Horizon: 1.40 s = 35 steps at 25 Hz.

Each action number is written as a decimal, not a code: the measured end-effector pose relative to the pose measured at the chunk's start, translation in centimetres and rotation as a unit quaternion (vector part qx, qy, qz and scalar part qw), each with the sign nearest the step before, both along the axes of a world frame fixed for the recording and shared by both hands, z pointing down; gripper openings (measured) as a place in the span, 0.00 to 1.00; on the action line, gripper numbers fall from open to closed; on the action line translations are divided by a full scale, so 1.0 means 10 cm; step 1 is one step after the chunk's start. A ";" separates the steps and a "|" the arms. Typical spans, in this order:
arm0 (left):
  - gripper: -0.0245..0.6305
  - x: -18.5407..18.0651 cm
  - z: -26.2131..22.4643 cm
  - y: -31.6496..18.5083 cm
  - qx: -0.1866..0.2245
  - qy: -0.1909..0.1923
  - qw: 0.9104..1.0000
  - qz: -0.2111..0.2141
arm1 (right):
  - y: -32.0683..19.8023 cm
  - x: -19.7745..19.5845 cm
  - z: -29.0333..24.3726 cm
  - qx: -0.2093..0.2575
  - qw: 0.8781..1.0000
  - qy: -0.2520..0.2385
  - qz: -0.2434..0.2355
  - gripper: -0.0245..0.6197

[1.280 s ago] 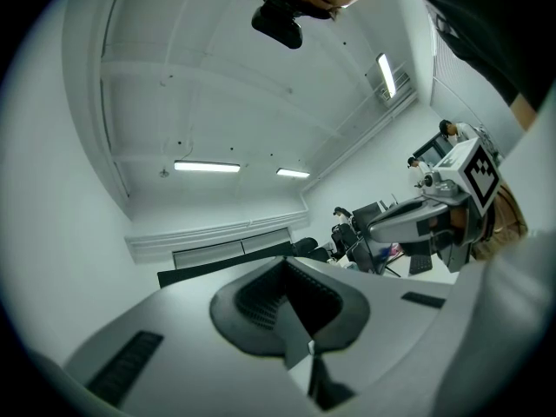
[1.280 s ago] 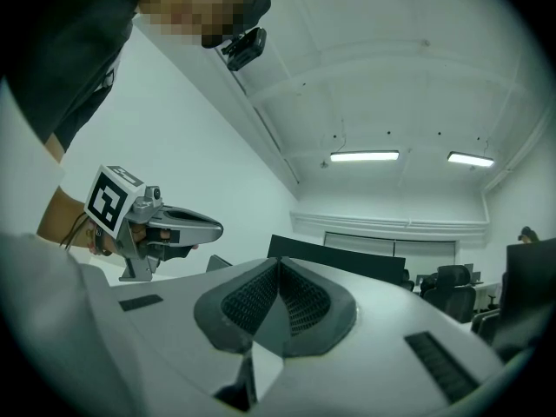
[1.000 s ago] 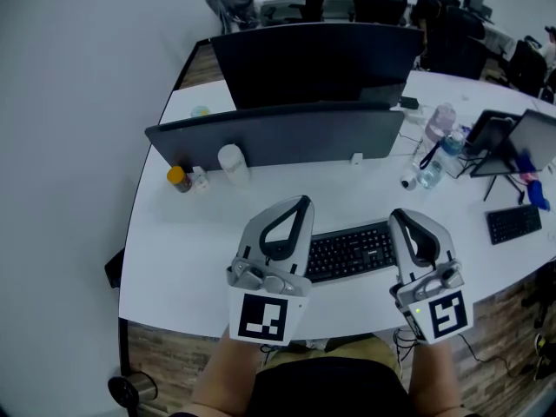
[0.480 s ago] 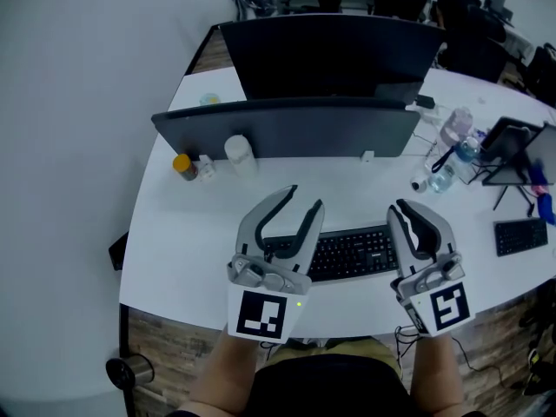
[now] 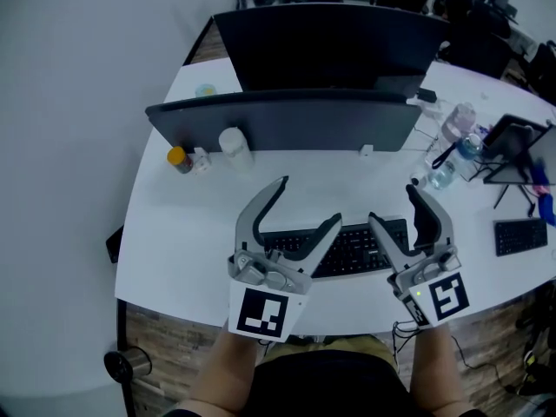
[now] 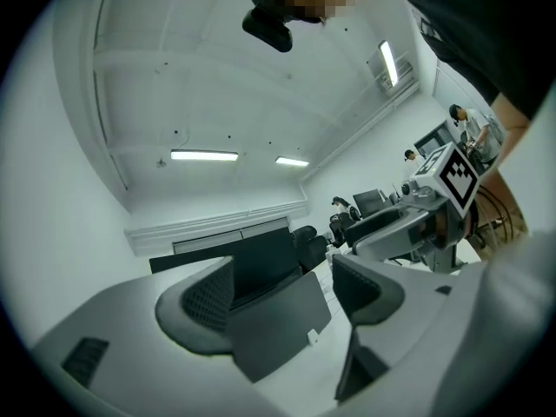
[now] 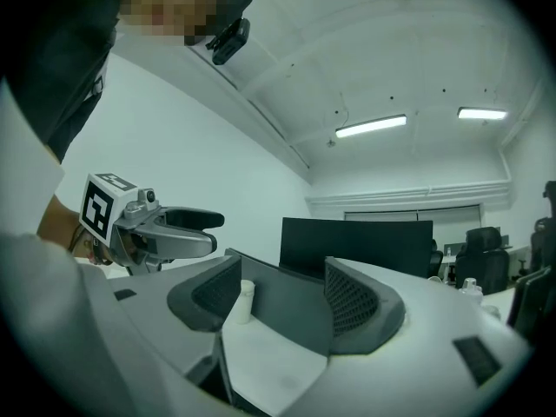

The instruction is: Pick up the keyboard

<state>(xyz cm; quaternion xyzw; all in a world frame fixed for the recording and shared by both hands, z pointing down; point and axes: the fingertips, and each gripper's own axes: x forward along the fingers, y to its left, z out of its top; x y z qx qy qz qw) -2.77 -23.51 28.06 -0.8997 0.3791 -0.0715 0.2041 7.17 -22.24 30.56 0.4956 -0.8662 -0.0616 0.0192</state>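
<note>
Only the head view shows the keyboard (image 5: 352, 248): black, flat and long, it lies on the white desk (image 5: 174, 241), reaching from the left gripper (image 5: 308, 202) to the right gripper (image 5: 393, 205), with its ends beneath their jaws. The two gripper views look level over it and miss it. They show both pairs of jaws opening, gripping nothing, with only the grey divider (image 7: 278, 307) beyond their pads.
</note>
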 end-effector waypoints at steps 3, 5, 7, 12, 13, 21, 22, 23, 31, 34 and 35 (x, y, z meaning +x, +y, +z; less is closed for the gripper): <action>0.58 0.03 0.05 -0.04 -0.002 0.004 1.000 -0.001 | -0.05 0.06 0.08 -0.013 1.000 0.010 0.004 0.46; 0.58 0.02 0.11 -0.08 -0.010 0.009 1.000 -0.005 | -0.09 0.11 0.19 -0.031 0.999 0.019 0.004 0.46; 0.59 -0.01 0.18 -0.12 -0.019 0.014 1.000 -0.010 | -0.13 0.16 0.31 -0.052 0.998 0.023 0.006 0.46; 0.61 -0.15 0.49 -0.25 -0.052 0.023 0.998 -0.038 | -0.17 0.32 0.54 -0.085 0.996 0.030 0.007 0.46; 0.61 -0.20 0.56 -0.28 -0.066 0.028 0.996 -0.049 | -0.19 0.36 0.58 -0.090 0.995 0.031 0.011 0.46; 0.61 -0.53 1.13 -0.42 -0.144 0.002 0.985 -0.092 | -0.33 0.69 0.95 -0.133 0.990 0.022 0.032 0.46; 0.61 -0.55 1.20 -0.42 -0.154 0.002 0.984 -0.093 | -0.35 0.73 1.00 -0.140 0.989 0.020 0.034 0.46; 0.61 -0.56 1.27 -0.43 -0.165 0.001 0.982 -0.093 | -0.36 0.78 1.05 -0.147 0.988 0.018 0.037 0.46; 0.62 -0.63 1.83 -0.40 -0.248 -0.011 0.964 -0.097 | -0.37 0.99 1.52 -0.202 0.978 0.021 0.055 0.46; 0.62 -0.70 2.03 -0.39 -0.277 -0.016 0.955 -0.104 | -0.35 1.08 1.68 -0.220 0.973 0.024 0.062 0.46; 0.62 -0.73 2.08 -0.38 -0.287 -0.018 0.952 -0.108 | -0.35 1.11 1.72 -0.225 0.972 0.026 0.064 0.46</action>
